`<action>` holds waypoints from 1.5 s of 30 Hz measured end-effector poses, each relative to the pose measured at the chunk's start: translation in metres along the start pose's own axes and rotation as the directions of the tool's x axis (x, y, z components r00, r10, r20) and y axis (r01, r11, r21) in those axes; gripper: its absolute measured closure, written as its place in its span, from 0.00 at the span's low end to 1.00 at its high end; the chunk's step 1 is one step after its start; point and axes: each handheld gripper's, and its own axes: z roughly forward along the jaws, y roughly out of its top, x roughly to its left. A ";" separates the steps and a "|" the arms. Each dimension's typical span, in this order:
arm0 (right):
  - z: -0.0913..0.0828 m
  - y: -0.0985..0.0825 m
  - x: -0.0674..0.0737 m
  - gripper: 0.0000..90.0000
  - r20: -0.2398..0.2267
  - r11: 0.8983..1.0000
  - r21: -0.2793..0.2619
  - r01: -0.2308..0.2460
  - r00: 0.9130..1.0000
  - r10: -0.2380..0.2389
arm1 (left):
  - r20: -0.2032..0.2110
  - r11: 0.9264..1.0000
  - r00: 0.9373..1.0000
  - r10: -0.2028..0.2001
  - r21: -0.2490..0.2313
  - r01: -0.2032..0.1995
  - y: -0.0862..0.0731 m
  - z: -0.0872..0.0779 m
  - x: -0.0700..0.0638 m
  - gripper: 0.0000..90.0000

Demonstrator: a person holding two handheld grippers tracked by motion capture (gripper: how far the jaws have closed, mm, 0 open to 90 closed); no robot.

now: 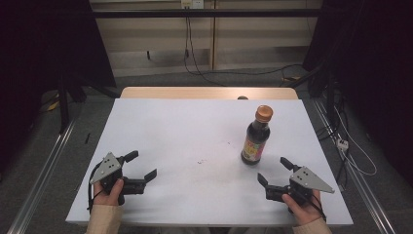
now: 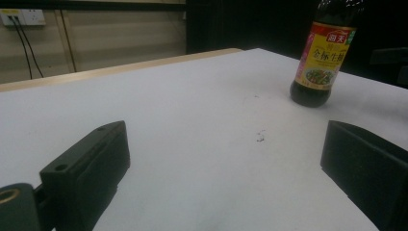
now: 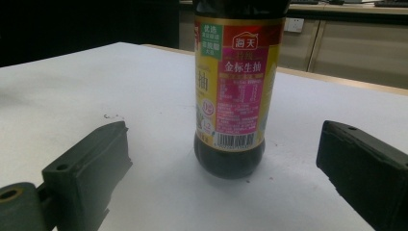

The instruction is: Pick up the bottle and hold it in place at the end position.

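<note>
Bottle [image 3: 230, 91] label's barcode reads in the right tool [image 1: 273, 170] view; high view shows its orange cap; both tools gape wide, left tool [image 1: 142, 165] included.

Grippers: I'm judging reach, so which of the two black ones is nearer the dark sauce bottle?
The right gripper; the dark orange-capped sauce bottle stands just beyond its open jaws.

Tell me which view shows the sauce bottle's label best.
The right gripper view: the label is close and readable, barcode included. The left gripper view shows the sauce bottle farther off, label smaller. The high view shows the whole bottle with its orange cap, label tiny.
</note>
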 end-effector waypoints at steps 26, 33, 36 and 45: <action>0.007 0.008 0.006 0.02 -0.007 1.000 0.004 0.018 1.000 -0.018 | -0.004 1.000 1.000 0.016 0.002 -0.016 0.000 -0.002 -0.002 0.03; 0.013 0.011 0.008 0.02 0.003 1.000 0.006 0.022 1.000 -0.022 | -0.002 1.000 1.000 0.012 -0.005 -0.012 0.000 -0.002 -0.002 0.03; 0.017 0.014 0.005 0.02 0.013 1.000 0.003 0.006 1.000 -0.006 | -0.002 1.000 1.000 0.014 -0.012 -0.014 0.000 -0.003 -0.002 0.03; 0.027 0.028 -0.006 0.02 0.046 1.000 0.008 -0.021 0.999 0.021 | 0.014 1.000 1.000 0.019 -0.005 -0.019 0.000 -0.001 -0.002 0.03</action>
